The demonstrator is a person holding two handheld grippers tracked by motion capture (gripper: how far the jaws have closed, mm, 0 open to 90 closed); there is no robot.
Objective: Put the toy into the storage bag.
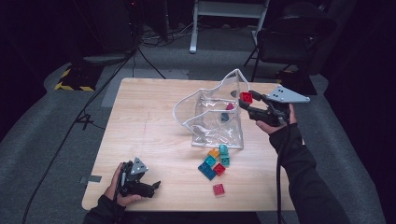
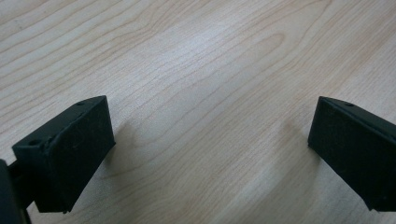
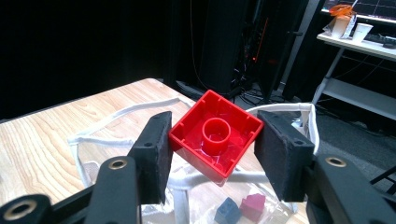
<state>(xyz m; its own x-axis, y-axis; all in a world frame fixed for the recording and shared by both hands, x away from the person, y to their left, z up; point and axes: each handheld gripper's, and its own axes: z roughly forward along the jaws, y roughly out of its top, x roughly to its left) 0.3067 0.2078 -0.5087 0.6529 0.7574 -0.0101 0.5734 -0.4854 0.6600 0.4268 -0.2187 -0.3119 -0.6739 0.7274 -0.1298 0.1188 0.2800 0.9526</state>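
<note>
Red block (image 3: 215, 136), open underside toward the camera in my right gripper view, is clamped between the two pads of my right gripper (image 3: 212, 147), held by two opposite corners. In the high view that block (image 1: 246, 97) sits right of centre, above the right rim of the clear bag (image 1: 217, 126).

Left to right in the high view:
- Lower left: my left gripper (image 1: 156, 185) lies low at the near edge of the wooden surface (image 1: 144, 126), hand (image 1: 122, 186) wrapped around its body. In the left gripper view its jaws stand wide apart, nothing between them, bare wood grain beneath.
- Centre: clear bag with white piping stands open on the surface. Inside it, a dark pink block (image 1: 229, 107) and a dark blue block (image 1: 224, 117); the right gripper view shows these two (image 3: 252, 206) (image 3: 228, 210) side by side on the bag's floor, below the held block.
- Just below the bag, toward the lower middle: a loose cluster of blocks (image 1: 215, 162), orange, teal, blue and red, touching or nearly so. One more red block (image 1: 218, 189) lies apart from it, nearer the bottom edge.
- Right: my right gripper (image 1: 247, 100) points leftward to the bag mouth, grey plate on top, right hand (image 1: 275, 122) behind it.
</note>
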